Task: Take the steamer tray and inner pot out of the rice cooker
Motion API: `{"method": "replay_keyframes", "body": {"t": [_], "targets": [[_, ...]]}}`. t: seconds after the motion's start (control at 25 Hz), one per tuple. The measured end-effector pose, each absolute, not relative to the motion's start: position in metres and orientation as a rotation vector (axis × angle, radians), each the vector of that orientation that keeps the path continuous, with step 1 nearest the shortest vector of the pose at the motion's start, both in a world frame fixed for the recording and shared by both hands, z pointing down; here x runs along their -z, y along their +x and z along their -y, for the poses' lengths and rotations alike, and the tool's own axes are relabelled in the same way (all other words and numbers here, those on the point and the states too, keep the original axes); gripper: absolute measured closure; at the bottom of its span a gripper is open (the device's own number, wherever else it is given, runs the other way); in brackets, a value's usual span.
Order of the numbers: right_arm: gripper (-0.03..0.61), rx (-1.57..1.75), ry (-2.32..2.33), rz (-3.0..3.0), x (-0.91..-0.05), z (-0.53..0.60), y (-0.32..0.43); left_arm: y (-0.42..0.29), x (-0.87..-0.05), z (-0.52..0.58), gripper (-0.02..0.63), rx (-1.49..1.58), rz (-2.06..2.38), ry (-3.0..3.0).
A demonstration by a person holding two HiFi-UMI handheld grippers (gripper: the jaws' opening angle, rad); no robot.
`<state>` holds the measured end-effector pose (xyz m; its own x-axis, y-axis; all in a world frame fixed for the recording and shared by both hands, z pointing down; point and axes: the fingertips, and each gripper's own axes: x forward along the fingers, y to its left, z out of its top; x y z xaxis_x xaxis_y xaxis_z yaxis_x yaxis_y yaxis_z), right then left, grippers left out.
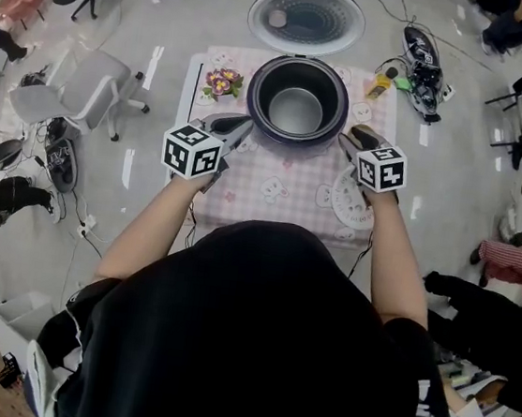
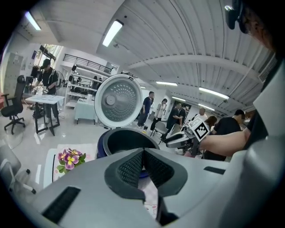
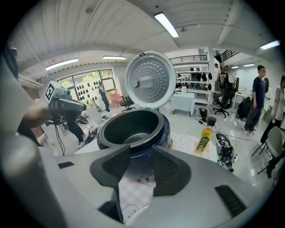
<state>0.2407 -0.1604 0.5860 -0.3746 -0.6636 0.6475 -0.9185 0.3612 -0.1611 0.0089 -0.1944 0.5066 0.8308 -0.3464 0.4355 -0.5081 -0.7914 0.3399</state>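
The dark blue rice cooker (image 1: 298,99) stands at the far side of the table with its lid (image 1: 306,18) tipped open. The dark inner pot (image 3: 132,128) sits inside it. A white perforated steamer tray (image 1: 346,206) lies flat on the cloth at the right, just below my right hand. My left gripper (image 1: 235,132) hovers at the cooker's left side, shut and empty. My right gripper (image 1: 354,139) hovers at the cooker's right side, jaws open with nothing between them. Each gripper view looks over its jaws at the cooker rim (image 2: 127,139).
A small table with a pink patterned cloth (image 1: 282,191) carries a pot of purple flowers (image 1: 222,82) at the back left. A yellow bottle (image 1: 382,84) stands at the back right. A white chair (image 1: 87,87) is left of the table, and cables and gear lie on the floor around it.
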Motion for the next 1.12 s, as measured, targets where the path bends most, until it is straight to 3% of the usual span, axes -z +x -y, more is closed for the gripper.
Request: {"method": "replay_keyframes", "body": {"t": [0.2,0.4,0.76,1.12], "targets": [[0.416,-0.750,1.394,2.168,-0.582,0.175,0.238,0.007,-0.511,0.215,0.578,-0.480,0.659,2.532],[0.416,-0.810,1.426,2.173,-0.585,0.188,0.242,0.010,-0.531,0.234,0.509,-0.509,0.656,2.474],[0.407,-0.922,1.440,2.194,-0.597,0.209,0.242,0.010,-0.565,0.269,0.443,-0.582,0.727,2.412],[0.407,-1.020,1.439,2.184,-0.612,0.220,0.238,0.017,-0.590,0.285,0.439,-0.613,0.728,2.371]]}}
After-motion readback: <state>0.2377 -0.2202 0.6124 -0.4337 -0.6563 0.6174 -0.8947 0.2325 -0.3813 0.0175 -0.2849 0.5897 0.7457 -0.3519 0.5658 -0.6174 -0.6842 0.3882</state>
